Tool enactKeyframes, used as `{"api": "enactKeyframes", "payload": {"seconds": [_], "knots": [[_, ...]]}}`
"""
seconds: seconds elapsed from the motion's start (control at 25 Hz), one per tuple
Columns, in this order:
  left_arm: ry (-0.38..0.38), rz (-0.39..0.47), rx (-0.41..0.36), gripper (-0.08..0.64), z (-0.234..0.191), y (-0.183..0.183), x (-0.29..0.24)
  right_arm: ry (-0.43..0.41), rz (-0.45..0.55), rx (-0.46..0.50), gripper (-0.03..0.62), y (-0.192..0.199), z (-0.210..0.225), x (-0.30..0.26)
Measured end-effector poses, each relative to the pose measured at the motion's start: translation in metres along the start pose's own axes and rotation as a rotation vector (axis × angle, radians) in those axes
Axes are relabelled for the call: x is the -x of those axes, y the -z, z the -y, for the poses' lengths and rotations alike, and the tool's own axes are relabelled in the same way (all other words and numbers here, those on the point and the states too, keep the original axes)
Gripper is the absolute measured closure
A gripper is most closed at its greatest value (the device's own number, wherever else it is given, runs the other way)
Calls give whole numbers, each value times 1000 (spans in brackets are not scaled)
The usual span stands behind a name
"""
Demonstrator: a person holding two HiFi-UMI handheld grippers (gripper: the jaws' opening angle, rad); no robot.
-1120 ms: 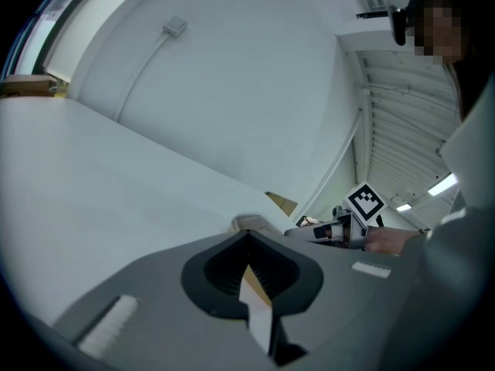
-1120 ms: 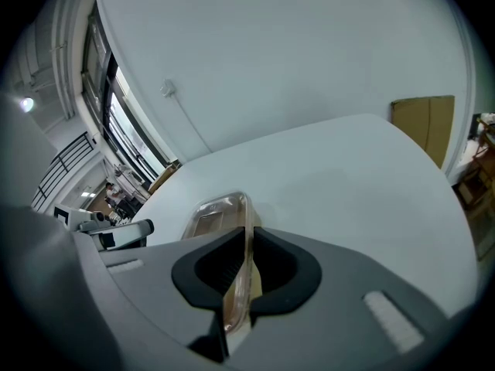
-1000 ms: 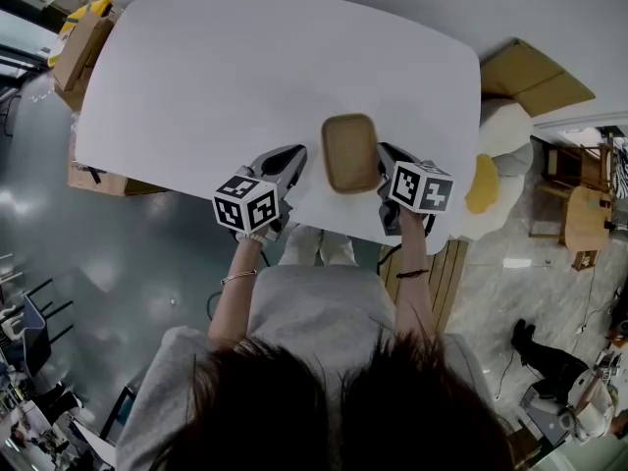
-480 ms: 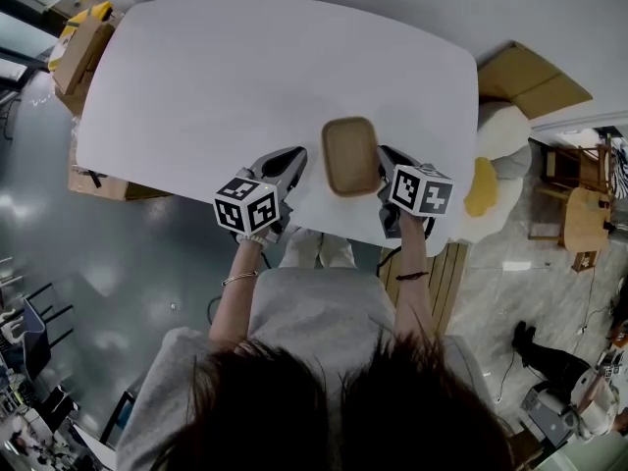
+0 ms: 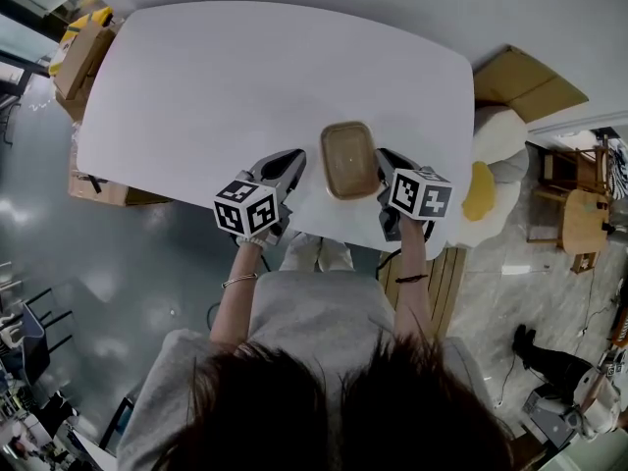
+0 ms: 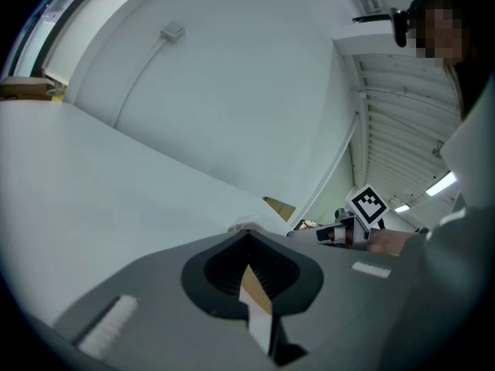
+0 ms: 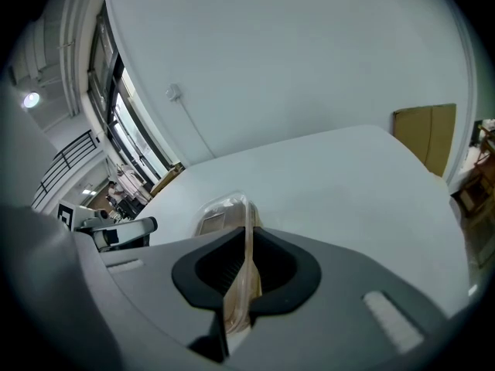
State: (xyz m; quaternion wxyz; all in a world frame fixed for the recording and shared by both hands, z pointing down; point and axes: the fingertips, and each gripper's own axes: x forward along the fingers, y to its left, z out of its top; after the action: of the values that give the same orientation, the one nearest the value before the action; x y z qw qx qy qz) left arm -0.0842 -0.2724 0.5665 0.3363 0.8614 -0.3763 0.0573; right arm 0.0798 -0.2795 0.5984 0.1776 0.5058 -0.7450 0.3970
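Tray (image 5: 349, 160) on table (image 5: 245, 77) near its front edge, right gripper (image 5: 382, 160) on the tray's right rim, left gripper (image 5: 296, 162) just left of tray, box (image 5: 80, 55) beyond table's left end, cardboard (image 5: 528, 81) beyond its right.

Wide white tabletop (image 5: 245, 77) lay open ahead and to the left. One obstacle: a shallow brown plastic container (image 5: 348, 160) at the near edge, which sat between the left gripper (image 5: 292, 163) and right gripper (image 5: 383, 165).

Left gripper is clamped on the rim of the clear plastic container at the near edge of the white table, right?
No. The right gripper is the one clamped on the rim of the clear plastic container, as the right gripper view shows. It is at the white table's near edge.
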Motion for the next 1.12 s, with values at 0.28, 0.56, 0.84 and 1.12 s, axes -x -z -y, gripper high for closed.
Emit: {"api": "enactKeyframes", "payload": {"seconds": [0.28,0.56,0.84,1.12], "knots": [[3,31,-13,569,2,-13,2,-29,41,-2,549,-14,-7,11],[14,69,-47,569,9,-32,4,-66,96,9,549,-33,-17,24],[24,106,-94,569,18,-53,10,-115,166,36,551,-52,-28,47],[39,145,-138,569,31,-72,17,-156,274,39,552,-81,-38,79]]}}
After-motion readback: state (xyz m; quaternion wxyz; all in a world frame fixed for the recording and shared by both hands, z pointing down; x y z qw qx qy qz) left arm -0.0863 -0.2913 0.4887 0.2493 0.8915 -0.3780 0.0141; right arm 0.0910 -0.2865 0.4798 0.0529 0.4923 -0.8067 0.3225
